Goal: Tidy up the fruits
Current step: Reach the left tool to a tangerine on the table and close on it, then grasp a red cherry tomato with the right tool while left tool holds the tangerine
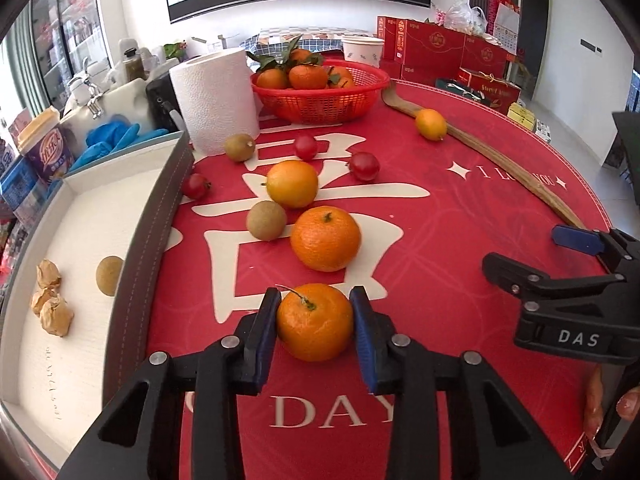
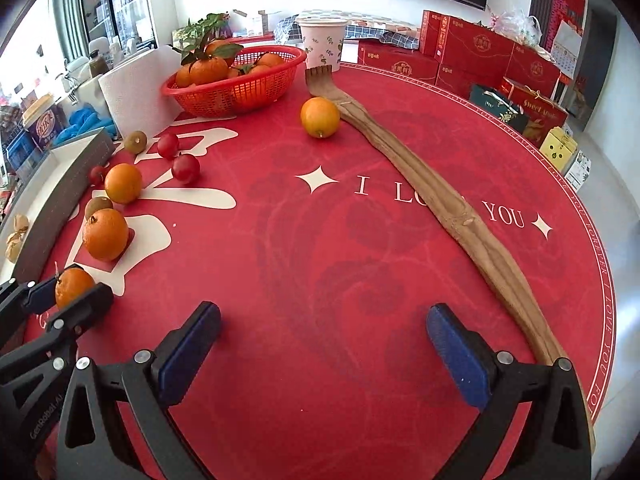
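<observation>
My left gripper (image 1: 315, 320) is shut on a small tangerine (image 1: 315, 322) with a green stem, resting on the red mat; it also shows in the right wrist view (image 2: 72, 286). Ahead lie a second tangerine (image 1: 325, 238), a yellow-orange citrus (image 1: 292, 184), two brown longans (image 1: 266, 220) (image 1: 239, 147) and three cherry tomatoes (image 1: 364, 166). Another orange fruit (image 2: 320, 117) lies by a wooden back scratcher (image 2: 440, 200). A white tray (image 1: 72, 240) at the left holds a longan (image 1: 109, 275) and several husks. My right gripper (image 2: 324, 344) is open and empty over the mat.
A red basket (image 1: 320, 96) of leafy tangerines stands at the back beside a paper towel roll (image 1: 214, 96) and a paper cup (image 2: 323, 42). Red gift boxes (image 2: 480, 52) stand beyond the round table's far edge. Blue gloves (image 1: 116, 138) and bottles crowd the left.
</observation>
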Available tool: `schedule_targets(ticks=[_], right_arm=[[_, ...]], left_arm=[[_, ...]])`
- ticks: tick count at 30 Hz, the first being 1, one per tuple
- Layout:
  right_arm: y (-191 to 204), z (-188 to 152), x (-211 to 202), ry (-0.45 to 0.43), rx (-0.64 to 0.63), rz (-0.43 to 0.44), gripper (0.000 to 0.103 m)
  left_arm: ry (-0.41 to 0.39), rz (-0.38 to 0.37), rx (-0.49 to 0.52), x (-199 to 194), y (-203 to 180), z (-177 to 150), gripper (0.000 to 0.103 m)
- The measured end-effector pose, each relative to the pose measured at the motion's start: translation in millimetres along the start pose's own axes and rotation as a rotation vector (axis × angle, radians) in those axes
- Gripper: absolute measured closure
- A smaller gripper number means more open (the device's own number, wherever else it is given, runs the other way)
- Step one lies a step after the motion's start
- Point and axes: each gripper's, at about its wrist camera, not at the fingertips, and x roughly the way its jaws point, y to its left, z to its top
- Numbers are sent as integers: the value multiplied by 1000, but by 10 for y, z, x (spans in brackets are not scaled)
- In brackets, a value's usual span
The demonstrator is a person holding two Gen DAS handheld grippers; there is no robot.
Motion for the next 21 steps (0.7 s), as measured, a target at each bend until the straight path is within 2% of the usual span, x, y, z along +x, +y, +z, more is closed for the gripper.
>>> schedule_targets(ticks=[5, 9, 17, 19, 21], right_arm=[[122, 121, 70, 13, -30, 19, 0], [357, 408, 263, 36, -88, 59, 0], [755, 775, 550, 9, -155, 115, 0], [833, 821, 568, -9, -172, 112, 8], [888, 849, 546, -23, -173, 129, 27]], left_arm=[[-4, -31, -64, 24, 204, 18, 64], [-9, -67, -93, 9, 270, 8, 64], [-9, -80, -87, 20, 272, 15, 64], [-9, -79, -86, 20, 267, 16, 64], [-9, -82, -88, 22, 272, 17, 64]])
